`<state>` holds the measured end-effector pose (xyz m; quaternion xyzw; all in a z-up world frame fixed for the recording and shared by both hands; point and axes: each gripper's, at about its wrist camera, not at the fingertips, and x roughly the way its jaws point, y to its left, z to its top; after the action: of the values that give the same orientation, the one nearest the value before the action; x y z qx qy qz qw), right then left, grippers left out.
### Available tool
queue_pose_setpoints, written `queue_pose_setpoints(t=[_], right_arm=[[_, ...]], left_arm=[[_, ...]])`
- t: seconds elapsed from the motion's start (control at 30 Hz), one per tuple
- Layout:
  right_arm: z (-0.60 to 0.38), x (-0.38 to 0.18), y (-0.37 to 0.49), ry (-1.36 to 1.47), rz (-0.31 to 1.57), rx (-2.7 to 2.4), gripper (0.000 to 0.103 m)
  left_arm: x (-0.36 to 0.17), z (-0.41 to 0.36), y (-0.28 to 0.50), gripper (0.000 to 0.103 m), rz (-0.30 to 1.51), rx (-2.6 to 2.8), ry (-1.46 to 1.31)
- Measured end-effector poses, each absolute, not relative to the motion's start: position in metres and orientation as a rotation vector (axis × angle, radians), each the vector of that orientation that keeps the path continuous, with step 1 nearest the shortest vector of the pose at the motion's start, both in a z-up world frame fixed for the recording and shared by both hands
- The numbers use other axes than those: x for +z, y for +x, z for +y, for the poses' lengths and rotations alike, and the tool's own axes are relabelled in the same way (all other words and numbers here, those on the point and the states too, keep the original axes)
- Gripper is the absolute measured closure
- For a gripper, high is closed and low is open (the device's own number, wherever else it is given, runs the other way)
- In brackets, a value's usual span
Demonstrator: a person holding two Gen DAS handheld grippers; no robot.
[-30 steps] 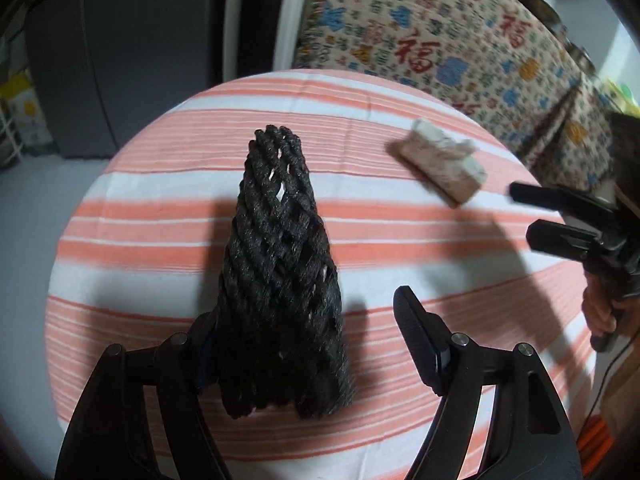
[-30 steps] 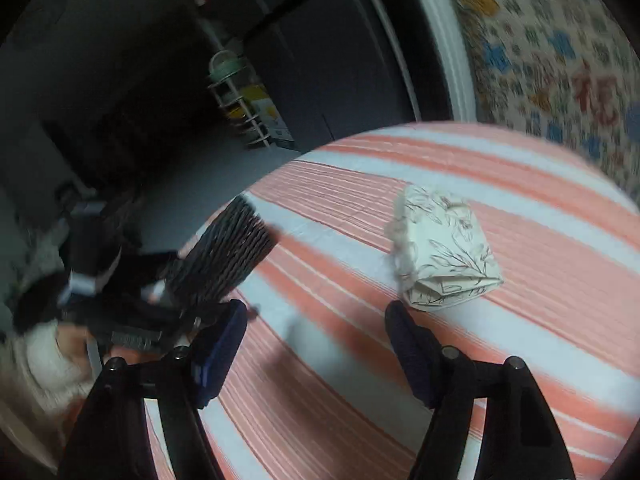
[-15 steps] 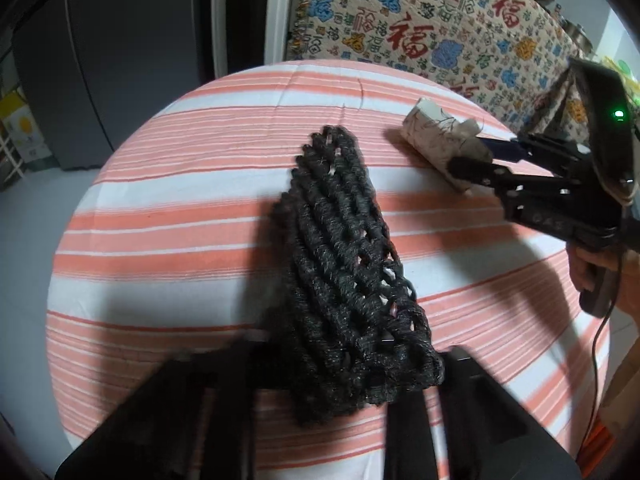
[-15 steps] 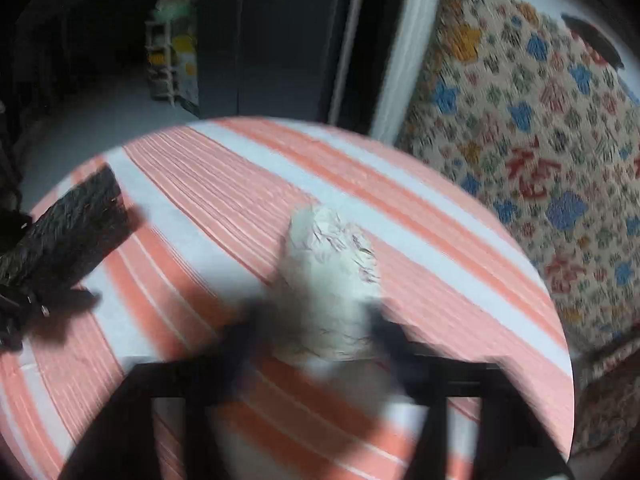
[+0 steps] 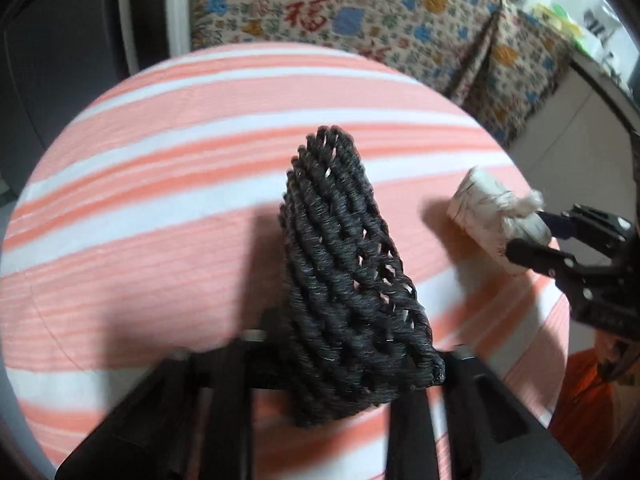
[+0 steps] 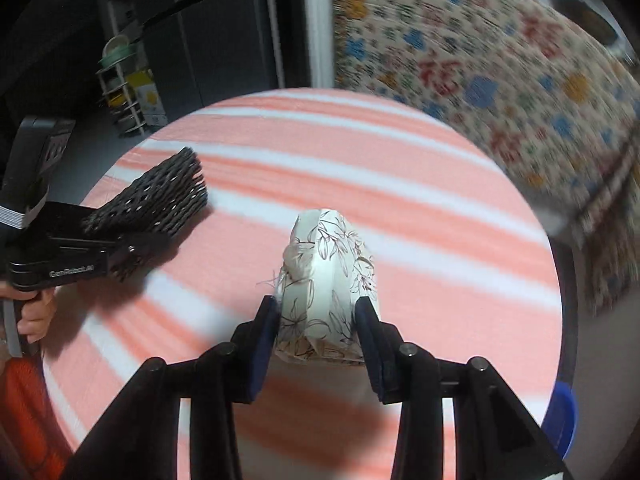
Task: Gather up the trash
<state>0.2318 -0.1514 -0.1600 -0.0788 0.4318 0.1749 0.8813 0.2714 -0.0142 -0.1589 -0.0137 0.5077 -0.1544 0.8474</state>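
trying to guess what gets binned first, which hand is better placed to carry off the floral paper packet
Right: the right hand-held gripper already clamps the floral paper packet between its pads, while the left hand-held gripper is occupied with the black mesh sleeve.

Black foam net lifted, tilted; floral packet (crumpled) held aloft.

Round table — orange-white striped cloth.

light: dim indoor, from above | shadows: soft, dark on worktop | blur: motion smear, background | edges: fisheye bend, black vignette
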Motion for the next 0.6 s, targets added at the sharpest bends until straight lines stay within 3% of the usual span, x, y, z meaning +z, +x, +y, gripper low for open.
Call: queue_pose_setpoints(t=[0.03,0.17,0.23,0.6], right_arm=[[-0.156,-0.164,0.223,-0.153,0.899,0.351,0.056],[-0.171,-0.168,0.212,-0.102,0.906,0.325,0.045],[-0.177,-0.162,0.206,-0.087,0.901,0.340,0.042],[-0.145,-0.151,0.206,-0.229,0.939,0.372,0.039]], left_arm=[[-0.159,-0.017,0.268,0.048,1.075,-0.322,-0.031],[-0.148,-0.013,0.257,0.034,1.060,-0.341,-0.045],[-0.139,-0.008,0.248,0.021,1.036,-0.350,-0.051],[-0.123,-0.032,0.256,0.014,1.006,-0.386,0.018]])
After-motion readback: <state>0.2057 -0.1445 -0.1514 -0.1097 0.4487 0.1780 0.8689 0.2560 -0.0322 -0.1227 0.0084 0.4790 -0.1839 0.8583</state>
